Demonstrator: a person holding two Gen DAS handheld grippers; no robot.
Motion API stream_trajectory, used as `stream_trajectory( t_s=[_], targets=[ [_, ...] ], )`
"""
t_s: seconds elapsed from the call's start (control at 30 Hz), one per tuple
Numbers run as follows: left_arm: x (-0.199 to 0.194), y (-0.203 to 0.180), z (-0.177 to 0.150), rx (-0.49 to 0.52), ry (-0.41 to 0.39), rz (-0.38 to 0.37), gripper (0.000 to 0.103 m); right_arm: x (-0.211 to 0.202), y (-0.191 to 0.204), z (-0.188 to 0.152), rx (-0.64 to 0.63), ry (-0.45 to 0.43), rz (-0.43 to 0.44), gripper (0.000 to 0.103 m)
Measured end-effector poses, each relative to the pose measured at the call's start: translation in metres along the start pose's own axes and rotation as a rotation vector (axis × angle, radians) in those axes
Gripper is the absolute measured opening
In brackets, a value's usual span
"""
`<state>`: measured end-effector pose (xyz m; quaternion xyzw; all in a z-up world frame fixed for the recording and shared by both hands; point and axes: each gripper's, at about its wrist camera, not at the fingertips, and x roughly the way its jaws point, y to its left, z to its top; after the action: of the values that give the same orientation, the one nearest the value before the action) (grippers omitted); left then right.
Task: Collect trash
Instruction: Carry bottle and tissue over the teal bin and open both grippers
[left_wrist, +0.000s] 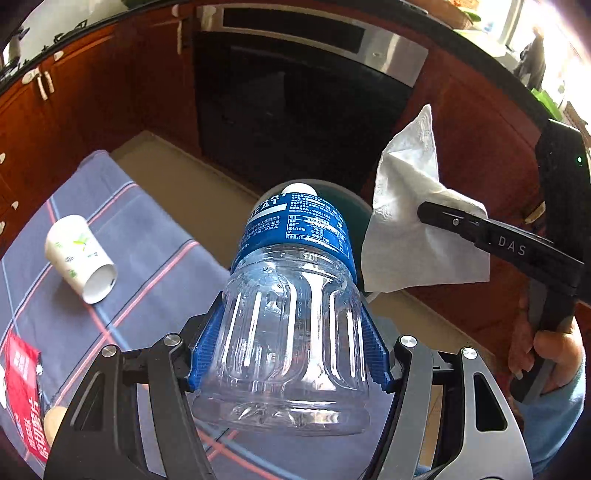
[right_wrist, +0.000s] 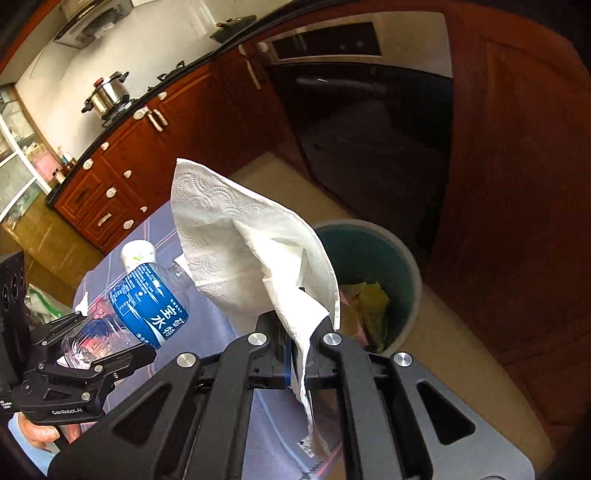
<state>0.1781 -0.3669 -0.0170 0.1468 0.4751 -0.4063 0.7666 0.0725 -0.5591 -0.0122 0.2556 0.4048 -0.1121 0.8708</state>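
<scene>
While my left gripper (left_wrist: 291, 350) clamps the clear ribbed base of the empty bottle (left_wrist: 291, 295), I judge it light, slick and easily crushed, best held at that waist. My right gripper (right_wrist: 299, 350), pinched tight, holds a soft white embossed tissue (right_wrist: 251, 254) by its corner near the teal bin (right_wrist: 410, 273).

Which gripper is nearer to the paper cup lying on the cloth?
Left. The left gripper, shut on the bottle, is just beside the paper cup; the right gripper, holding the tissue, is farther off beyond the bottle.
</scene>
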Motion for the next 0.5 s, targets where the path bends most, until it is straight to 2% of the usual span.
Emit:
stream_trajectory(
  t_s=[0.23,0.5],
  targets=[
    [0.067,-0.016,0.028,-0.005,0.09,-0.016,0.067,0.044,-0.041,0.007,0.069,0.075,-0.06,0.002],
    [0.115,-0.025,0.047,-0.004,0.148,-0.01,0.067,0.085,-0.057,0.019,0.082,0.126,-0.092,0.005]
  ],
)
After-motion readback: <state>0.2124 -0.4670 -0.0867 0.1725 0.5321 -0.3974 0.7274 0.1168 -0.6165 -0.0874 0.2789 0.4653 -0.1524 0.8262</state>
